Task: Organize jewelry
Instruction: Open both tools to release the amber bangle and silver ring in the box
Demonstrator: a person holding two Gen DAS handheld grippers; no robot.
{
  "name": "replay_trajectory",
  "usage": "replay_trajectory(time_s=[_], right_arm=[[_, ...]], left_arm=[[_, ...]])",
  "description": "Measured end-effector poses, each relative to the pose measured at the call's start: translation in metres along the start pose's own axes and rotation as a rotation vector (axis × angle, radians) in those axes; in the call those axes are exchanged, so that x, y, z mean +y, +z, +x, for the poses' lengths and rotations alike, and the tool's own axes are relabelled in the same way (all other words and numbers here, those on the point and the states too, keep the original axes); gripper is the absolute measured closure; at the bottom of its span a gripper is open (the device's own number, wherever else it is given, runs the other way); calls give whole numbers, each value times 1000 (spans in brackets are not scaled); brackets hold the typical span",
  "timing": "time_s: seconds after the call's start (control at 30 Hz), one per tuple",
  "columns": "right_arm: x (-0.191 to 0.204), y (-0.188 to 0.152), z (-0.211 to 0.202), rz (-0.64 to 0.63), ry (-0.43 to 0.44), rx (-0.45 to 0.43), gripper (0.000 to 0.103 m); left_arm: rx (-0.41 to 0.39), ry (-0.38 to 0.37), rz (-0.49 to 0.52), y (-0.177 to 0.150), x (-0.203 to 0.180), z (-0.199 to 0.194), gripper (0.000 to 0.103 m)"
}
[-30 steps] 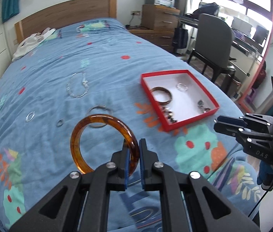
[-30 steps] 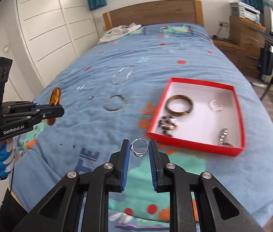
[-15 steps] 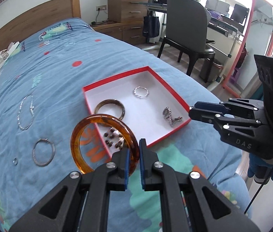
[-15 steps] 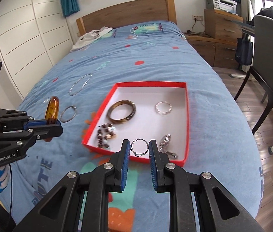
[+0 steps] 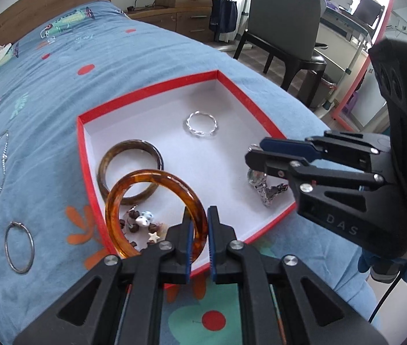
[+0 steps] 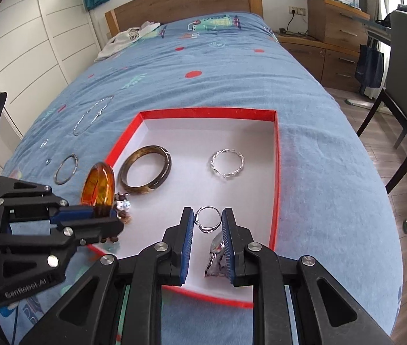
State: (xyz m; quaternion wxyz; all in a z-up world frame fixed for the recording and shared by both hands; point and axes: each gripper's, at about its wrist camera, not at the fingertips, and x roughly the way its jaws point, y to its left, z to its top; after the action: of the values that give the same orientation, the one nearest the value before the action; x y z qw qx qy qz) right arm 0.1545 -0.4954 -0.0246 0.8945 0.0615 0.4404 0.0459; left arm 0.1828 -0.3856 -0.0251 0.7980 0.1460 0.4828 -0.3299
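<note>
left gripper (image 5: pixel 198 231): amber bangle (image 5: pixel 153 210) pinched; beads (image 5: pixel 143 224) partly hidden behind | right gripper (image 6: pixel 207 221): silver ring (image 6: pixel 207 220) clamped (charm (image 6: pixel 216 254) below half-covered)

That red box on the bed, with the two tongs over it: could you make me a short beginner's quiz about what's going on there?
1. True or false: the left tongs are shut on the amber bangle.
2. What do the right tongs hold? A) a silver ring B) a necklace C) nothing
3. Fill in: inside the red box, the twisted silver bracelet lies ____ the dark brown bangle: touching or apart from?

Key: 1 true; 2 A, the silver ring sits between the pads; 3 apart from.
</note>
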Motion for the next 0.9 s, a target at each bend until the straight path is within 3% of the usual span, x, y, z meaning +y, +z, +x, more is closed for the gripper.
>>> replay_trajectory(time_s=[0.33, 0.7, 0.9], right_arm=[[4, 5, 37, -83, -28, 71, 83], [11, -2, 46, -180, -79, 120, 82], [12, -2, 43, -158, -85, 132, 79]], left_arm=[[60, -16, -32, -7, 14, 28, 94], [81, -60, -112, -15, 25, 35, 88], [87, -57, -110, -17, 23, 29, 78]])
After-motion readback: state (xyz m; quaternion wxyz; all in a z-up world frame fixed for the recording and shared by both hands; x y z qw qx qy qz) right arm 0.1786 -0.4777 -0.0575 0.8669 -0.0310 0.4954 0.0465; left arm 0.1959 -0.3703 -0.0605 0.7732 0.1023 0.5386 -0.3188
